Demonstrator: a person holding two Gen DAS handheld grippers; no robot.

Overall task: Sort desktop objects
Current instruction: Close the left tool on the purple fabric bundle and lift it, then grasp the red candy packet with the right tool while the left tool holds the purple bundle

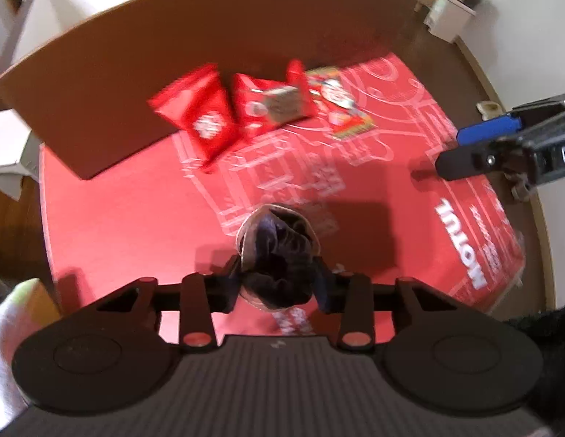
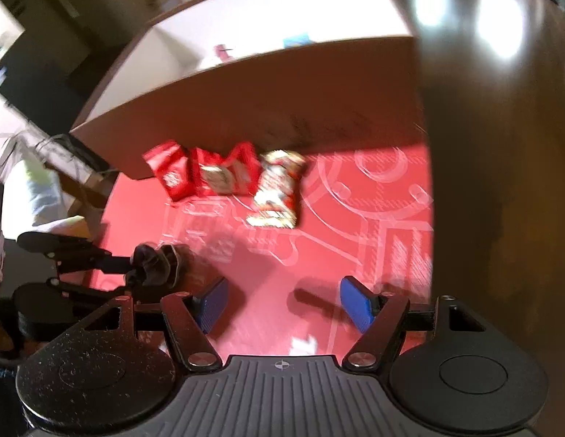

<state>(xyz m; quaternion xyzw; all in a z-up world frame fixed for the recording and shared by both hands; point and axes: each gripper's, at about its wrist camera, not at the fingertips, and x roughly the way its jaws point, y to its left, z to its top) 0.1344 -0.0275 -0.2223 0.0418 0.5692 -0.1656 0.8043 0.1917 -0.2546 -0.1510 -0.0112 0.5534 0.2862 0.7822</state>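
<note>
My left gripper (image 1: 278, 273) is shut on a dark, bunched fabric scrunchie (image 1: 278, 244) with a beige edge, held just above the red printed cardboard surface (image 1: 136, 218). In the right wrist view the left gripper (image 2: 151, 267) and the scrunchie (image 2: 158, 260) are at the left. My right gripper (image 2: 284, 302) stands open over the red surface, blue pads (image 2: 211, 304) wide apart and nothing between them; it enters the left wrist view from the right (image 1: 464, 149). Three snack packets lie against the far wall: a red one (image 1: 206, 116), another red one (image 1: 267, 105) and a colourful one (image 1: 337, 105).
A brown cardboard wall (image 1: 209, 36) rises behind the packets (image 2: 224, 174). The dark wooden table (image 2: 501, 145) runs along the right of the red surface. A white sleeve (image 1: 5, 327) shows at the lower left. A pale container (image 1: 450, 18) stands beyond the table.
</note>
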